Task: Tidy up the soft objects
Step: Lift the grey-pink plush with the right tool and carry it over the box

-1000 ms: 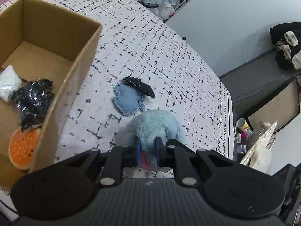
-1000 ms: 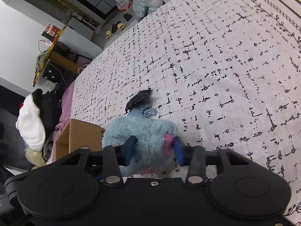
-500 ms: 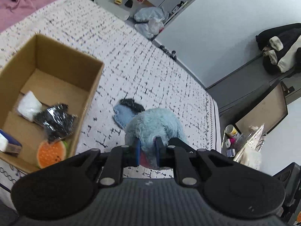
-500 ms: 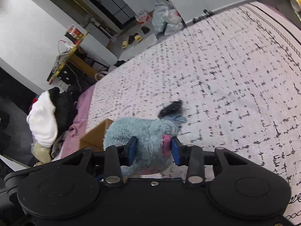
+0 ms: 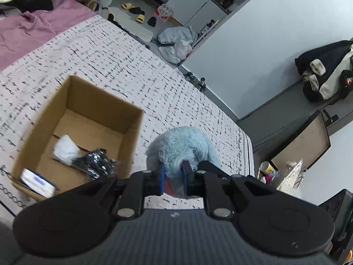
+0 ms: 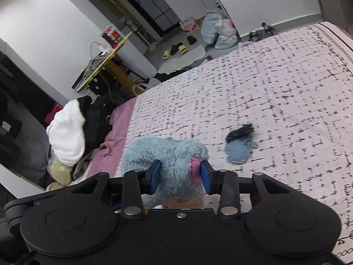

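Left gripper point(image 5: 173, 177): its fingers point(image 5: 160, 180) pinch a narrow fold of the blue plush toy point(image 5: 183, 148); the grip looks the same as a second ago.
Right gripper point(image 6: 178, 174): its fingers point(image 6: 155, 174) press on the wider body of the plush toy point(image 6: 167, 156), with a pink patch against the right-hand finger; the gap is unchanged.
Plush toy: held between both grippers and clear of the bed; a second ago it sat low, just beside the small cloth items on the bedspread.
Bed point(image 5: 106, 53): white spread with black dashes; far more of it shows now than a second ago, out to the far edge and the floor beyond.
Cardboard box point(image 5: 136, 123): open, on the bed near its front edge, left of the toy in the left wrist view; earlier it filled the left edge of that view, now it appears whole and lower.
Box contents: a white bundle point(image 5: 65, 150), a black shiny packet point(image 5: 96, 164) and a white-and-blue pack point(image 5: 37, 181); the orange round item seen earlier is now hidden behind the gripper body.
Blue cloth point(image 6: 239, 151) and black cloth point(image 6: 240, 131): touching one another on the bedspread, now well apart from the toy in the right wrist view; hidden behind the toy in the left wrist view.
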`<action>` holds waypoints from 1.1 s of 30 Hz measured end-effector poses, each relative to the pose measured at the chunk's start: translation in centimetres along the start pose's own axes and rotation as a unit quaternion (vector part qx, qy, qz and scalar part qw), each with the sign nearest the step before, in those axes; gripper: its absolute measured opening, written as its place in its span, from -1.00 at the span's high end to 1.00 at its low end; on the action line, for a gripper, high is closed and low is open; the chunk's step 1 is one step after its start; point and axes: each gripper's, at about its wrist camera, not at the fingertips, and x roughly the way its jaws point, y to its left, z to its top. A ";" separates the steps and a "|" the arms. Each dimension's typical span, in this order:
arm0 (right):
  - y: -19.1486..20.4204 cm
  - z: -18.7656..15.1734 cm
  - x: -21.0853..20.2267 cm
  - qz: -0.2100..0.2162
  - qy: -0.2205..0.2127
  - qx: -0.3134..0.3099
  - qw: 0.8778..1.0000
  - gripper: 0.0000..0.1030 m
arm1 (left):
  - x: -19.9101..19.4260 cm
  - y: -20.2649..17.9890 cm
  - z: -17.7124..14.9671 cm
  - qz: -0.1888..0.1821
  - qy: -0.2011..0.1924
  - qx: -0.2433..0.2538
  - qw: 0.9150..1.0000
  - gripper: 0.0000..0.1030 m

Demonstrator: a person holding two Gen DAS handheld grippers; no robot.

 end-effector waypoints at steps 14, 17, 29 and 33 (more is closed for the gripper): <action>5.0 -2.1 3.2 0.023 0.012 -0.016 1.000 0.25 | -2.7 5.0 2.7 0.021 -0.020 -0.009 1.000 0.71; 5.8 -2.5 4.0 0.025 0.015 -0.021 0.999 0.24 | -2.9 6.1 3.1 0.027 -0.025 -0.013 0.999 0.71; 7.6 -3.5 8.6 0.020 0.033 -0.026 0.999 0.17 | -0.8 10.1 5.2 0.049 -0.020 -0.032 0.998 0.71; 7.7 -3.6 10.3 0.016 0.042 -0.025 0.999 0.17 | 0.2 11.2 5.8 0.057 -0.016 -0.041 0.997 0.71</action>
